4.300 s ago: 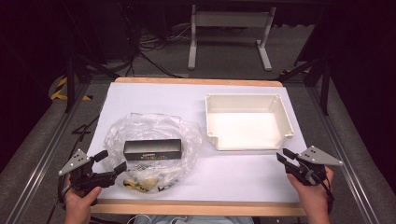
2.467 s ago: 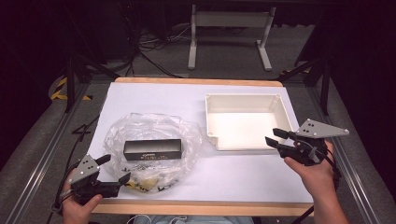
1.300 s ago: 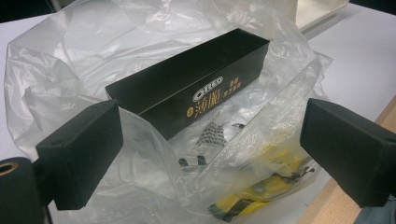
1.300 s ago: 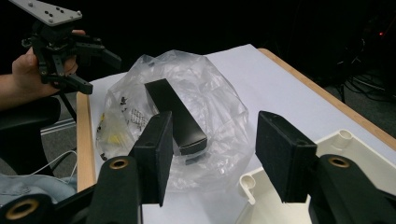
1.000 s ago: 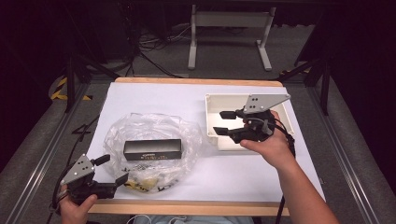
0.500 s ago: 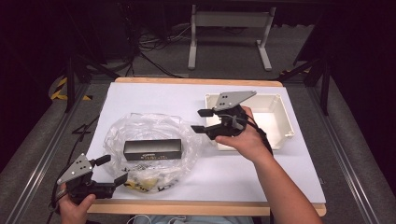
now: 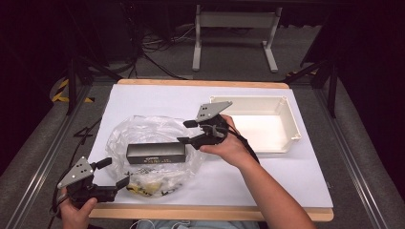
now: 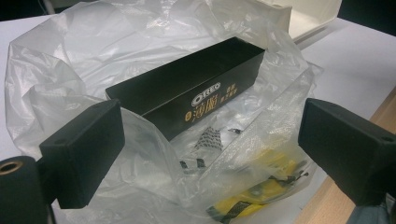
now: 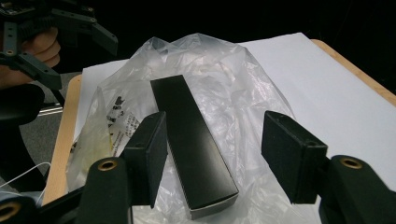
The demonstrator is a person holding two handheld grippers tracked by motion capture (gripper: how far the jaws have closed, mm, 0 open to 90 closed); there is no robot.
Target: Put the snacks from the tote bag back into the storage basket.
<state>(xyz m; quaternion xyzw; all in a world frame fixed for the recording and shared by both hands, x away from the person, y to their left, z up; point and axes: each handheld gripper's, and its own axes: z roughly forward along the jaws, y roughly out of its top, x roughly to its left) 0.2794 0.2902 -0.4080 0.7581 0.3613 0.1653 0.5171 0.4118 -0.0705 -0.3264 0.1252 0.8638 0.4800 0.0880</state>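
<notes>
Right hand-held gripper at the end of a black Oreo box lying on a crumpled clear bag

The black Oreo box lies on the clear plastic bag, left of centre on the white tabletop. The right hand-held gripper hangs wide open and empty by its end, as does the left hand-held gripper near the front edge. The box looks light and stiff; its long sides suit a grip. The bag is soft, slippery. The cream tray sits right, with open room between.

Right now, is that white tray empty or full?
Empty: the white tray shows only its bare floor in the high view.
</notes>
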